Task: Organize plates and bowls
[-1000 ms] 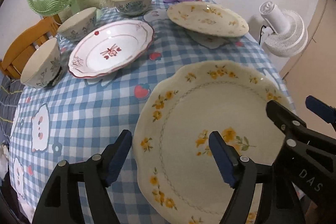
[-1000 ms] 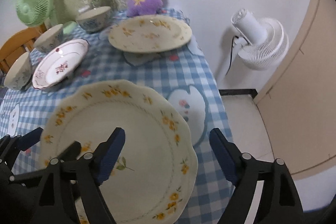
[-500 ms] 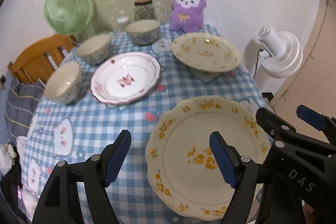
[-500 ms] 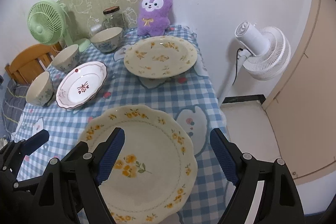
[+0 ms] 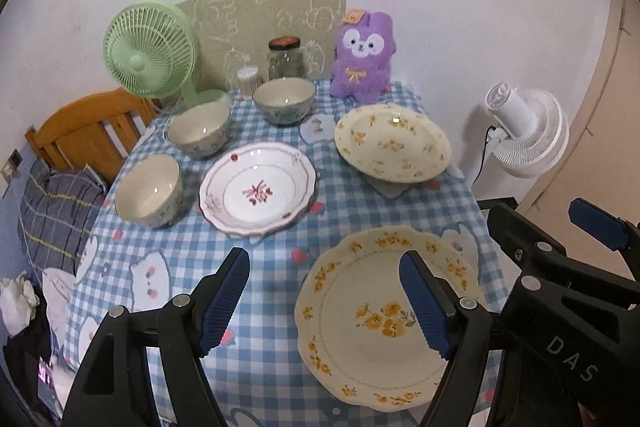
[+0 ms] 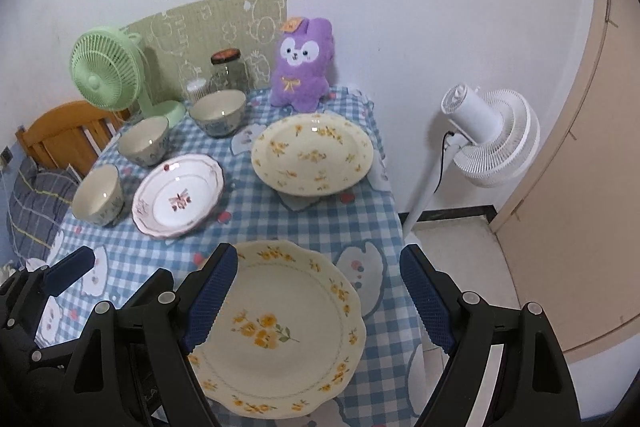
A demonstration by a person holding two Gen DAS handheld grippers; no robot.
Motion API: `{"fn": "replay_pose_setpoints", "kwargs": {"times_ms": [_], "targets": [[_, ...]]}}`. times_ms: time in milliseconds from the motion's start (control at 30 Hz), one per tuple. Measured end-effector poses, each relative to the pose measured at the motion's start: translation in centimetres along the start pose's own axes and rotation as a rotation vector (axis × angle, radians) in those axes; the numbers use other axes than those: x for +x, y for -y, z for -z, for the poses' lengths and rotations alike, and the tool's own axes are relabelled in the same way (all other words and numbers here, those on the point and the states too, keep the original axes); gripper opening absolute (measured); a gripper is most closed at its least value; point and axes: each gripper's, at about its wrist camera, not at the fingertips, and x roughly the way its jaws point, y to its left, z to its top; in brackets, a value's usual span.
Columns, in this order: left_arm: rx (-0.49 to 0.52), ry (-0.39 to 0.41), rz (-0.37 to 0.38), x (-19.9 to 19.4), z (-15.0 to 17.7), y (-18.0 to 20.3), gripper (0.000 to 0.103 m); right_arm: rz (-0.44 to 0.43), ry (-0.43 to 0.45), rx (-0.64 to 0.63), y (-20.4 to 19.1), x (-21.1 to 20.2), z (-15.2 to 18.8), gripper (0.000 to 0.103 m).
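Observation:
A cream plate with yellow flowers (image 5: 372, 323) (image 6: 276, 331) lies at the table's near right edge, below both grippers. My left gripper (image 5: 324, 301) is open and empty, raised above its left rim. My right gripper (image 6: 316, 301) is open and empty above the same plate. A second yellow-flowered plate (image 5: 392, 143) (image 6: 312, 153) sits at the far right. A white plate with red pattern (image 5: 258, 189) (image 6: 178, 195) lies mid-table. Three bowls curve along the left: near (image 5: 149, 190) (image 6: 97, 195), middle (image 5: 199, 129) (image 6: 144, 140), far (image 5: 284, 101) (image 6: 217, 112).
A green desk fan (image 5: 150, 53), a glass jar (image 5: 285, 58) and a purple plush toy (image 5: 363, 55) stand at the table's back by the wall. A white floor fan (image 6: 486, 139) stands right of the table. A wooden chair (image 5: 88, 131) is at left.
Both grippers have risen and pulled back from the near plate, so more of the table shows. Both stay open. The dishes have not moved.

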Motion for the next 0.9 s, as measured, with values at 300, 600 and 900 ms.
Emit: {"fn": "replay_pose_setpoints", "kwargs": {"times_ms": [300, 600, 900], "targets": [[0.072, 0.05, 0.048, -1.6, -3.1, -1.0, 0.081, 0.051, 0.018, 0.065, -1.6, -2.0, -2.5, 0.086], [0.076, 0.081, 0.081, -1.3, -6.6, -0.1, 0.087, 0.054, 0.015, 0.099, -1.5, -1.6, -5.9, 0.086], [0.014, 0.041, 0.078, 2.5, -10.7, 1.4, 0.087, 0.014, 0.003, 0.068, 0.2, 2.4, -10.0, 0.086]]}}
